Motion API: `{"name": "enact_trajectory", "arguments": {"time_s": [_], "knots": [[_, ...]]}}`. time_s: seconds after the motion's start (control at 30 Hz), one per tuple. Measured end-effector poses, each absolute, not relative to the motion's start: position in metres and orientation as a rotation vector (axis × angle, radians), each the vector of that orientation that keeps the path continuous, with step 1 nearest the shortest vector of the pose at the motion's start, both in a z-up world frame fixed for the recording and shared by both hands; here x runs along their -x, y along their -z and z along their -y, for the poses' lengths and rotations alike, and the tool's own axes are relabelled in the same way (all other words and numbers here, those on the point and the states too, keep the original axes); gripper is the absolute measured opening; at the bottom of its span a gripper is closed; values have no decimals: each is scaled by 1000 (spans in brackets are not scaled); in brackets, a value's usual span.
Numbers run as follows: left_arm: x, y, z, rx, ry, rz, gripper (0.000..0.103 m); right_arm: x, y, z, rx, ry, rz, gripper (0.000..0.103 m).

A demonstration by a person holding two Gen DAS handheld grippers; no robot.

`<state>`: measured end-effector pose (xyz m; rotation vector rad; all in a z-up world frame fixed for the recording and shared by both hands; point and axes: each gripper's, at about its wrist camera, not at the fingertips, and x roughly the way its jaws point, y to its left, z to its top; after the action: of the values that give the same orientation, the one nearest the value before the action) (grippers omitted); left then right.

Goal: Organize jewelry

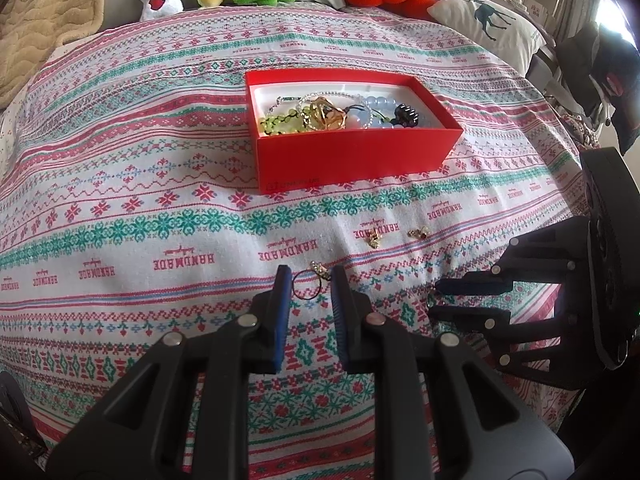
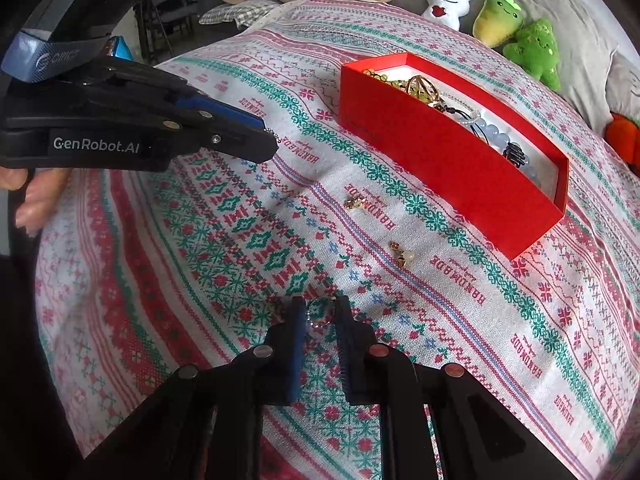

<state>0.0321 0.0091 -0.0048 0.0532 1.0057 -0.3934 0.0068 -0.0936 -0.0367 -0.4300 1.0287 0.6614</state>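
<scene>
Trouble looks likeliest at the left gripper (image 1: 311,280), whose jaws are pressed against a thin hoop (image 1: 319,270) with a small gold charm, one pad on either side. Seen from the right wrist, that gripper hangs clear of the bed (image 1: 120,160), so the hoop seems to be carried by that light pinch alone. I'd guess a wire that fine could twist out, or spring away on the trip to the box (image 1: 352,160). The box sits further up the bed, open and already heaped with beads and a gold piece. The right gripper (image 2: 320,312) is low over the cloth, its jaws a narrow gap apart with something thin and glinting (image 2: 314,322) between them. I cannot tell whether the pads grip it or only straddle it. If it is a chain, it could snag the weave or slide free. Two small gold pieces (image 1: 374,238) (image 1: 417,233) lie loose between the grippers and the box. A careless sweep could flick them into the busy pattern, where they would be hard to find.
</scene>
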Motion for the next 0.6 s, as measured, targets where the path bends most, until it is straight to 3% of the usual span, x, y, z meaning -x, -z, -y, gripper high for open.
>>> {"name": "enact_trajectory", "arguments": {"time_s": [0.07, 0.37, 0.53, 0.6], "knots": [[-32, 3, -8, -52, 395, -1002, 22, -7, 33, 96, 411, -655, -1026, 6], [-36, -3, -7, -50, 405, -991, 22, -10, 19, 100, 363, -648, -1008, 5], [-35, -2, -11, -49, 402, -994, 22, -6, 11, 105, 321, -688, -997, 17], [-34, -1, -13, -48, 397, -996, 22, -3, 13, 104, 358, -693, -983, 29]]}}
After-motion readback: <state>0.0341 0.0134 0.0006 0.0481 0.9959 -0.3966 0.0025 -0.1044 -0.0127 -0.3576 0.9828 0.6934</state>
